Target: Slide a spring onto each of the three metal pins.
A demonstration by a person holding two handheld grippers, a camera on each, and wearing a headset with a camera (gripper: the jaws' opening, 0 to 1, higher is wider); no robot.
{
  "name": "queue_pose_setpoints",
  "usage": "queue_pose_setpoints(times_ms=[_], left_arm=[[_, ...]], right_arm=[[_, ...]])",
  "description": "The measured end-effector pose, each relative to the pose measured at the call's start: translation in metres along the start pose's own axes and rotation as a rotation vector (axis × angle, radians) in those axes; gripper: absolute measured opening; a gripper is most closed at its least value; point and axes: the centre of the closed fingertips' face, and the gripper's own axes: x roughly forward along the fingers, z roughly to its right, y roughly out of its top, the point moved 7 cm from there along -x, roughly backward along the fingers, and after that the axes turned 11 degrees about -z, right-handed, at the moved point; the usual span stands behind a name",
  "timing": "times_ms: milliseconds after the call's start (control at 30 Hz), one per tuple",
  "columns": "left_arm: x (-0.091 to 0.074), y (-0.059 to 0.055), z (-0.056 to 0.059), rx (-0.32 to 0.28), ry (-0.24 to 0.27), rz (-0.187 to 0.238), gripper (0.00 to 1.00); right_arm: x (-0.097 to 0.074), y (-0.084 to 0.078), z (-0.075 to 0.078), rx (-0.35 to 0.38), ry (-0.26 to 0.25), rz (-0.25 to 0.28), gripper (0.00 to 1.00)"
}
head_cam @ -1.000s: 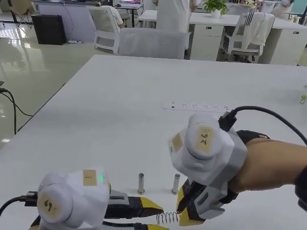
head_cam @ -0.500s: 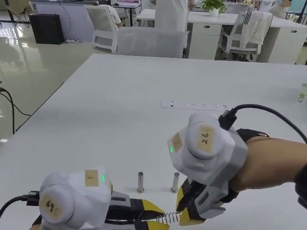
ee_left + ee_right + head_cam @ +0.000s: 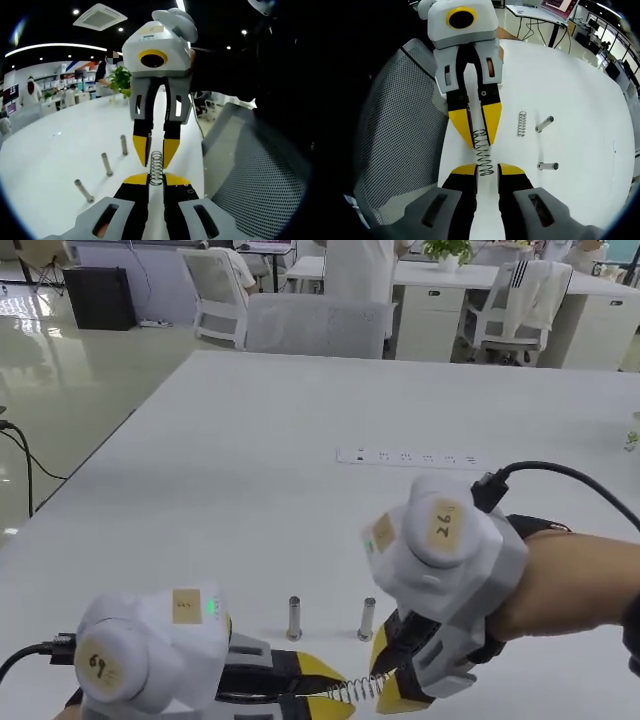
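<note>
Down at 6 o'clock in the head view, the left gripper (image 3: 330,685) is pointed toward 3 o'clock, and the right gripper (image 3: 392,688), carried on a forearm entering from 3 o'clock, is tilted downward to meet it. One spring (image 3: 358,687) is clamped at opposite ends by both. Two upright metal pins (image 3: 294,619) are seen at 12 o'clock of it on the white table (image 3: 250,490).

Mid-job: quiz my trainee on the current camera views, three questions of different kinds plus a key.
1. True or false: one of the three pins already carries a spring.
2. The spring between left gripper and right gripper is gripped by: A) left alone; B) right alone; C) both, one end each.
3. How many springs appear in the right gripper view?
Key: 1 false; 2 C; 3 two: the held one and a loose spring beside the pins.
</note>
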Motion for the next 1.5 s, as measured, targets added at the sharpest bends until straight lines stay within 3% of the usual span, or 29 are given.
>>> queue_pose_setpoints(times_ms=[400,667,867,1133,1500], left_arm=[[-0.002,0.005,0.0,-0.001,0.006,0.021,0.02],[-0.001,0.004,0.0,0.001,0.01,0.015,0.02],[0.0,0.003,0.001,0.007,0.007,0.004,0.02],[0.001,0.002,0.002,0.011,-0.002,-0.006,0.02],[0.001,0.003,0.002,0.009,-0.003,0.003,0.03]], right_arm=[[0.002,-0.001,-0.001,0.001,0.003,0.01,0.09],[-0.008,0.002,-0.002,-0.005,-0.01,0.011,0.08],[-0.016,0.008,-0.004,-0.01,-0.006,0.03,0.08],[-0.026,0.021,-0.008,-0.01,0.015,0.11,0.08],[-0.028,0.03,-0.01,-0.023,0.012,0.116,0.08]])
